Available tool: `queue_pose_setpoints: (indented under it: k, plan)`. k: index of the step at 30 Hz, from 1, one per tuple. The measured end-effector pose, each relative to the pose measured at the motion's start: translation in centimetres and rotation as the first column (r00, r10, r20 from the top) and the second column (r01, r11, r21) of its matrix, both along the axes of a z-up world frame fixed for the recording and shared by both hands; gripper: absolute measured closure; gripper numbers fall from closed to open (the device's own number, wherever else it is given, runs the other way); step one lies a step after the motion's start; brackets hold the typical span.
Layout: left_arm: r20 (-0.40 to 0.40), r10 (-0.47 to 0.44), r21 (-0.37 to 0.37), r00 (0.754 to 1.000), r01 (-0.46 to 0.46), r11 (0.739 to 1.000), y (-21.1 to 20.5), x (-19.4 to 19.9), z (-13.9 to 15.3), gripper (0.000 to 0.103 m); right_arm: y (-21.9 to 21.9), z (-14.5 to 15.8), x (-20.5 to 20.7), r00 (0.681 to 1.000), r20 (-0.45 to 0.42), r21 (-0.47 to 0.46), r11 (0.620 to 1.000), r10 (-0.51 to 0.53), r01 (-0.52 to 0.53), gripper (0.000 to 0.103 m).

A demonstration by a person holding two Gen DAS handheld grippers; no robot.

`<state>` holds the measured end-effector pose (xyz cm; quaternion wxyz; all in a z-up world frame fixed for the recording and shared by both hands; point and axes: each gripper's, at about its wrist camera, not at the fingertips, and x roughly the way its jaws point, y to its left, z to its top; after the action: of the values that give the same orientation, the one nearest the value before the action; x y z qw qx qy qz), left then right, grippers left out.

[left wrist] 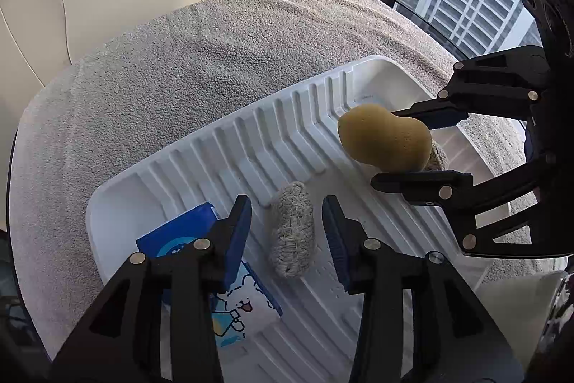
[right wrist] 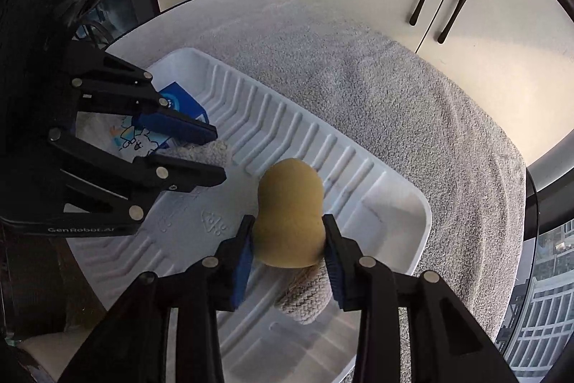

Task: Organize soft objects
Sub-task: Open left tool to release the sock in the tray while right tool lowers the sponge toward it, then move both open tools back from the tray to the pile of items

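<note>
1. Right wrist view showed the sponge (right wrist: 288,212), a tan gourd shape, clamped between the right gripper (right wrist: 288,239) fingers, held just above the white tray (right wrist: 412,232).
2. Judged step: placing the sponge in the tray; the next move called for lowering it onto a bare ribbed patch and parting the fingers, clear of the knit roll (right wrist: 305,293) beneath.
3. Left gripper (left wrist: 287,236) had its fingers apart, straddling a second knit roll (left wrist: 292,236) that lay on the tray floor; whether they touched it I could not tell.
4. Left wrist view alone showed that roll whole, beside the tissue pack (left wrist: 233,293).
5. A grey towel (left wrist: 179,78) covered the worktop under the tray.
</note>
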<state>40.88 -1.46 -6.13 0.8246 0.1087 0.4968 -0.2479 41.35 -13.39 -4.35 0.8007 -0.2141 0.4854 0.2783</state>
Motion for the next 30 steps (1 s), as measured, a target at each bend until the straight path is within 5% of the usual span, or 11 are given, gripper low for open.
queue_pose_setpoints:
  k: [6,10,14,16,19,24,30]
  plan:
    - [0.004,0.018,-0.013,1.000,-0.018,1.000,0.3,-0.1,0.0,0.049,0.2,-0.1,0.1,1.000,0.001,-0.009,1.000,-0.002,0.002,0.063]
    - [0.010,0.028,-0.028,1.000,-0.028,0.999,0.6,-0.1,0.3,0.036,-0.2,0.1,0.2,1.000,-0.004,-0.002,1.000,-0.025,0.025,0.044]
    - [0.020,0.042,-0.049,0.999,-0.041,0.998,1.1,0.2,0.9,0.025,-0.9,0.8,0.2,0.999,0.009,0.017,0.999,-0.049,0.049,0.038]
    - [0.023,0.049,-0.062,0.999,-0.048,0.997,1.4,0.2,1.2,0.011,-1.5,1.3,0.1,0.998,0.015,0.034,0.997,-0.064,0.064,0.030]
    - [0.033,0.064,-0.077,0.997,-0.061,0.995,1.7,0.0,1.6,0.003,-2.3,2.0,-0.2,0.996,0.027,0.051,0.995,-0.083,0.082,0.018]
    - [0.041,0.091,-0.094,0.995,-0.087,0.992,2.2,-0.2,2.3,0.000,-3.0,2.8,-0.7,0.993,0.041,0.063,0.992,-0.112,0.110,0.004]
    - [0.066,0.109,-0.088,0.992,-0.103,0.991,2.3,-0.3,2.9,0.000,-3.1,2.7,-1.0,0.991,0.055,0.051,0.991,-0.126,0.123,0.002]
